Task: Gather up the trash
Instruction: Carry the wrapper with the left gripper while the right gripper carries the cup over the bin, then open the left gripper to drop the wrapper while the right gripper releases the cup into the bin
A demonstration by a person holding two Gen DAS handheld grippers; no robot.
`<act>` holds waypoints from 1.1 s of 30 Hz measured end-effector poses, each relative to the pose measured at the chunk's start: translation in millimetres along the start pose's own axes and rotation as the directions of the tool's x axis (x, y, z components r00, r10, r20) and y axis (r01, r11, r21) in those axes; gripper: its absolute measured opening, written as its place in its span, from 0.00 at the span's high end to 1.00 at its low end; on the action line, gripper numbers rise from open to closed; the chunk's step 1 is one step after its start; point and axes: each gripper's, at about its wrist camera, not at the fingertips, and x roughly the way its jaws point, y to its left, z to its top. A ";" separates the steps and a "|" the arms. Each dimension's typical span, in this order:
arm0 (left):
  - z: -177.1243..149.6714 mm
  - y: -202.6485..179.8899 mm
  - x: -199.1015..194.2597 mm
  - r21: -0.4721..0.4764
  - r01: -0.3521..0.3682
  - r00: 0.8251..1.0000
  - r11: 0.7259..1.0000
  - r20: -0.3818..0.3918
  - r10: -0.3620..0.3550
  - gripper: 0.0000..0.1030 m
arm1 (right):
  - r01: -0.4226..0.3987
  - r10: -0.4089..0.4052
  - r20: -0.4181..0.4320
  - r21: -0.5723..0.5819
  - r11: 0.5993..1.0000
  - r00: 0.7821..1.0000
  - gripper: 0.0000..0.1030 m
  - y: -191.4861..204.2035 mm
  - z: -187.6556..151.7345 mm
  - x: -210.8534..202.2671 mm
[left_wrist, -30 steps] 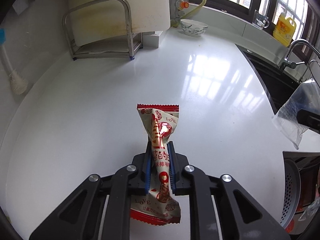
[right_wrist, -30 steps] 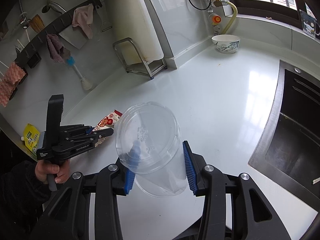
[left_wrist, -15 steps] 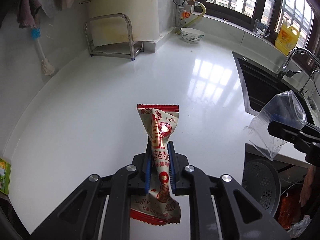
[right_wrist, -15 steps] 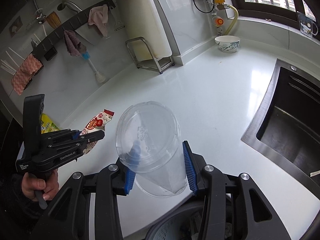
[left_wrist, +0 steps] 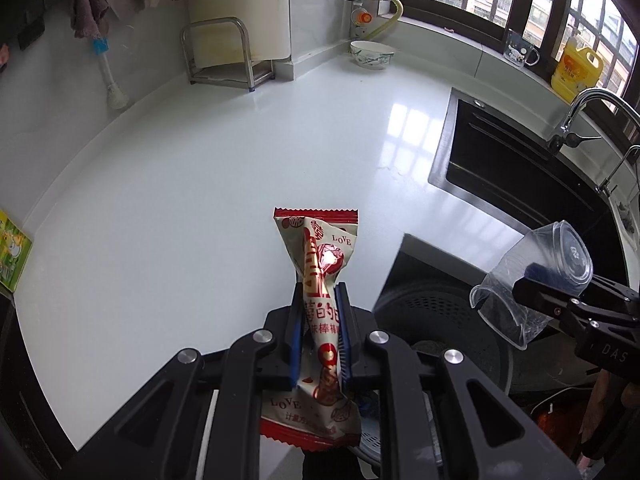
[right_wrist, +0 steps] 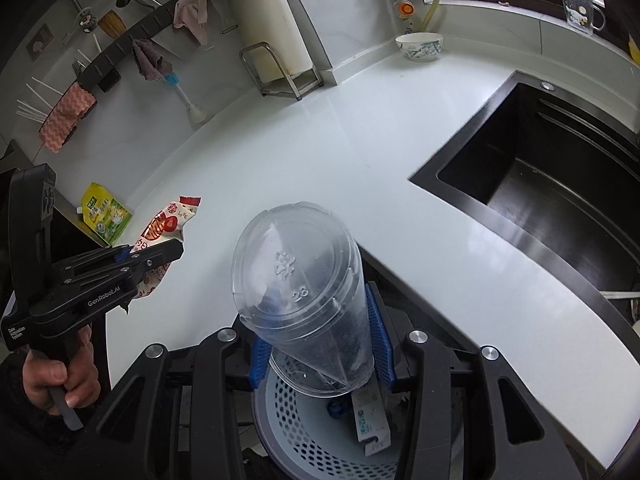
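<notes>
My left gripper is shut on a red and cream snack wrapper, held over the front edge of the white counter. In the right wrist view the same left gripper and snack wrapper appear at the left. My right gripper is shut on a clear plastic cup, bottom end forward, directly above a grey perforated trash bin below the counter edge. The clear plastic cup and the trash bin also show at the right of the left wrist view.
A black sink is set into the counter at the right, with a tap behind it. A green and yellow pouch lies at the counter's left end. A bowl and a steel rack stand at the back wall.
Both grippers have drawn back from over the counter toward its front edge. The trash bin has come into view under the cup. Both grips are unchanged.
</notes>
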 end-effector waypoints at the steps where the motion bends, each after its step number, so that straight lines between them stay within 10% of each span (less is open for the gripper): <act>1: -3.7 -6.8 -0.1 -0.009 0.005 1.000 1.000 -0.009 -0.005 0.86 | 0.001 -0.001 -0.013 0.008 1.000 1.000 0.60 -5.6 -5.2 -0.7; 19: -55.9 -77.6 19.8 -0.076 -0.015 0.989 0.997 -0.146 0.004 0.83 | -0.024 0.017 -0.141 -0.053 0.998 0.990 0.59 -28.3 -42.9 7.8; 24: -59.3 -74.3 9.4 -0.113 -0.050 0.992 0.992 -0.120 0.036 0.37 | -0.022 0.016 -0.117 -0.048 0.999 0.993 0.48 -34.2 -41.7 -1.2; 33: -65.6 -77.5 0.5 -0.135 -0.085 0.990 0.987 -0.126 0.068 0.34 | -0.029 0.025 -0.119 -0.035 0.999 0.993 0.46 -39.5 -44.8 -11.1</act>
